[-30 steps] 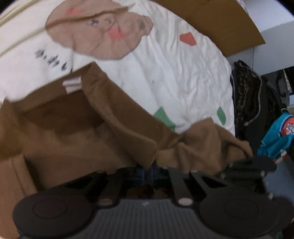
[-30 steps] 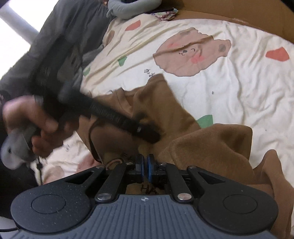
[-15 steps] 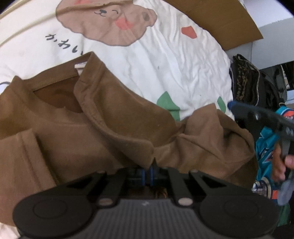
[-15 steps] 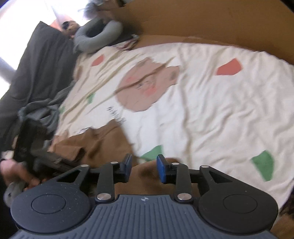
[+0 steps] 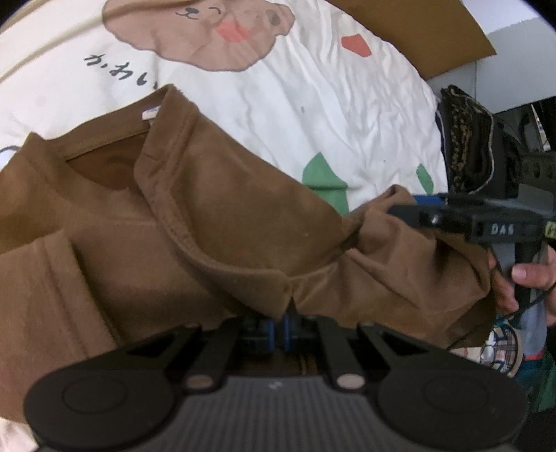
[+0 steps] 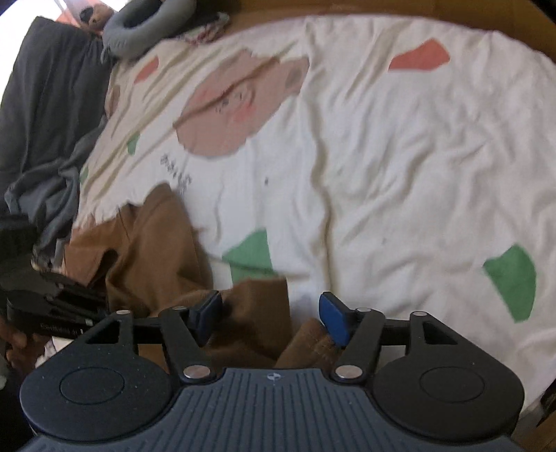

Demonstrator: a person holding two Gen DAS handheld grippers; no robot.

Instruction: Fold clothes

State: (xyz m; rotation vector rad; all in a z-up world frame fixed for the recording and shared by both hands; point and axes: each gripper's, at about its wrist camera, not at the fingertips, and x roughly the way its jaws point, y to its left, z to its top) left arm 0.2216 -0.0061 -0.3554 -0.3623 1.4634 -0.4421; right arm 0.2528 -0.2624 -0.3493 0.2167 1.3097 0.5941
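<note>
A brown T-shirt (image 5: 215,215) lies partly folded on a white bedsheet (image 5: 312,114) with bear prints. My left gripper (image 5: 278,328) is shut on a fold of the brown shirt near the collar side. In the right wrist view the same shirt (image 6: 163,243) lies at the lower left. My right gripper (image 6: 272,314) is open, its blue pads (image 6: 332,316) wide apart above a bunched edge of the shirt. The right gripper also shows in the left wrist view (image 5: 417,205), at the shirt's right end.
A dark patterned garment (image 5: 469,139) and a teal piece (image 5: 542,379) lie off the bed's right edge. A dark grey blanket (image 6: 45,114) and a grey neck pillow (image 6: 146,24) lie at the far left. A brown headboard (image 5: 434,31) bounds the sheet.
My right gripper let go of the shirt, opened wide and moved to the shirt's right end. My left gripper stays shut on the shirt.
</note>
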